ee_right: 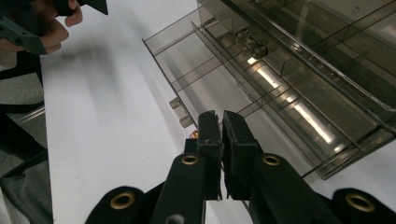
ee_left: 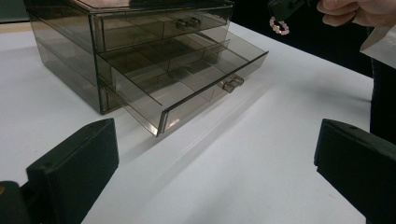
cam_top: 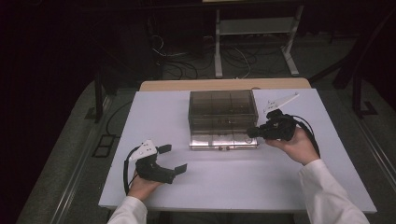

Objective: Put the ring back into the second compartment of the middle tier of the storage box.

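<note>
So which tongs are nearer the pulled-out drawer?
Right. The right tongs sit at the open drawer by its right end, holding a small bead ring. The left tongs rest apart, front-left of it.

No text, label, brand, number or sign can be read anywhere, neither on the smoked clear drawer box (cam_top: 222, 112) nor on the white table (cam_top: 233, 182) around it.

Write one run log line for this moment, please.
left gripper: open, idle on table | right gripper: shut on pink bead ring, above open drawer | organizer box: lower drawer pulled out
</note>
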`<state>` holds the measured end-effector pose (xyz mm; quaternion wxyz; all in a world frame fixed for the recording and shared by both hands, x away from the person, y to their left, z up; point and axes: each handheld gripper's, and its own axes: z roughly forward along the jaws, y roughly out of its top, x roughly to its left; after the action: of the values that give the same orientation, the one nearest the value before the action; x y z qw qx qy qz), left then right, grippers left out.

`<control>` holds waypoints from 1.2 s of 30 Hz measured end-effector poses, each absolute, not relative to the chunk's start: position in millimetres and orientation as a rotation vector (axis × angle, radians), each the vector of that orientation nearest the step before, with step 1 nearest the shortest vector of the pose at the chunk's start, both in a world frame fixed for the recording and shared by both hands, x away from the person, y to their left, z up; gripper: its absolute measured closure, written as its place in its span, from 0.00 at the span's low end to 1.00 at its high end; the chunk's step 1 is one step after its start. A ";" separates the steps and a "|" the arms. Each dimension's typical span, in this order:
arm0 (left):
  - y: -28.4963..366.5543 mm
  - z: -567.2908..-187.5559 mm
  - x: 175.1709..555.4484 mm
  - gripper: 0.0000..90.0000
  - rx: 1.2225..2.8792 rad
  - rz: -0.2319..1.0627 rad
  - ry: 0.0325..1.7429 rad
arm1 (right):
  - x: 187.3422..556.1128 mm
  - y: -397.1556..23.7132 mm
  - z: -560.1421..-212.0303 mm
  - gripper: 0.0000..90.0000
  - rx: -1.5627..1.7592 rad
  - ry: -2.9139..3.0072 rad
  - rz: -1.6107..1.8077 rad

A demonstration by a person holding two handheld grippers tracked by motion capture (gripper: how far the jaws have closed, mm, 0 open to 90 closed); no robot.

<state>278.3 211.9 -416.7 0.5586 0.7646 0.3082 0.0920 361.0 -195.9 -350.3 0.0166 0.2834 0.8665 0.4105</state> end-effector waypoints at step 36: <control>214.4 -416.0 279.2 0.00 1.791 0.220 0.727 | 383.8 -153.4 -351.7 0.95 0.811 2.732 1.253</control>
<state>279.2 214.4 -416.0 0.5629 0.7609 0.3089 0.0935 383.8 -153.4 -351.7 0.0140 0.2605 0.8775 0.4025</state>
